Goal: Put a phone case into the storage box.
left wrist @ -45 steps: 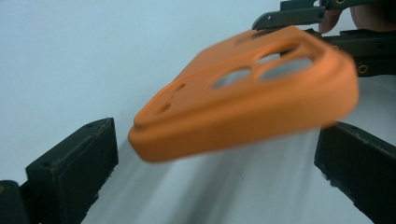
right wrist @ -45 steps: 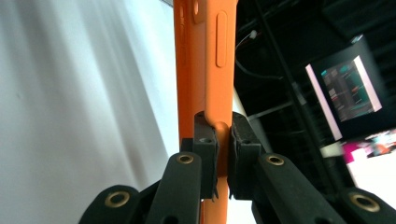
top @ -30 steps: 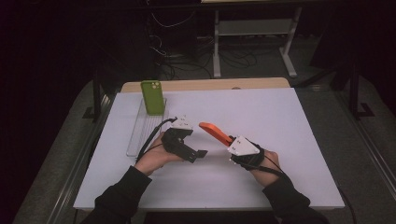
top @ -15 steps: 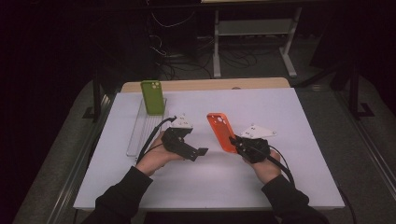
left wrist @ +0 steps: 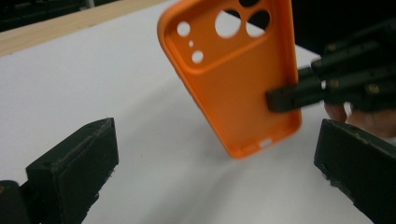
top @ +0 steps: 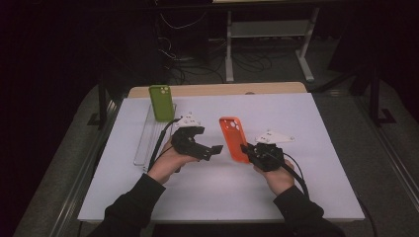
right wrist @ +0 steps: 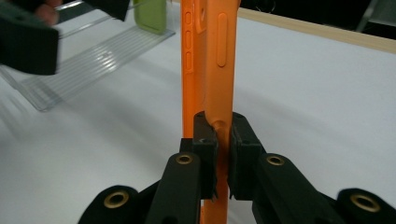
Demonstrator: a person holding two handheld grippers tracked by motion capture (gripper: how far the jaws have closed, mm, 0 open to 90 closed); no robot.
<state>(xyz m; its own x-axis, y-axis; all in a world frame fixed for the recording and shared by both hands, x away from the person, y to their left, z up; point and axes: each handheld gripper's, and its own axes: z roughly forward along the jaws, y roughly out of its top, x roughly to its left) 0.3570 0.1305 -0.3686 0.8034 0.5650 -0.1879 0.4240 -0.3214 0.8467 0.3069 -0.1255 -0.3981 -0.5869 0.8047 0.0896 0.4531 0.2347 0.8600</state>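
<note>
An orange phone case (top: 233, 138) stands upright above the white table (top: 316, 197), and my right gripper (top: 248, 151) is shut on its lower side edge. In the right gripper view the pads of the right gripper (right wrist: 223, 126) pinch the orange case (right wrist: 210, 56) wall edge-on. My left gripper (top: 211, 150) is open just left of the case, with nothing between its fingers. In the left gripper view the left gripper (left wrist: 217, 140) faces the hollow inside of the orange case (left wrist: 233, 79), with its camera cut-outs at the top.
A green phone case (top: 161, 102) stands upright at the far end of a clear slotted rack (top: 146, 143) on the table's left side; both show in the right gripper view as the green case (right wrist: 152, 16) and rack (right wrist: 93, 60). A wooden strip (top: 222, 89) runs along the far edge.
My right gripper has turned the orange case from lying nearly flat and pointing left to standing upright with its face showing. The left hand has stayed put.
</note>
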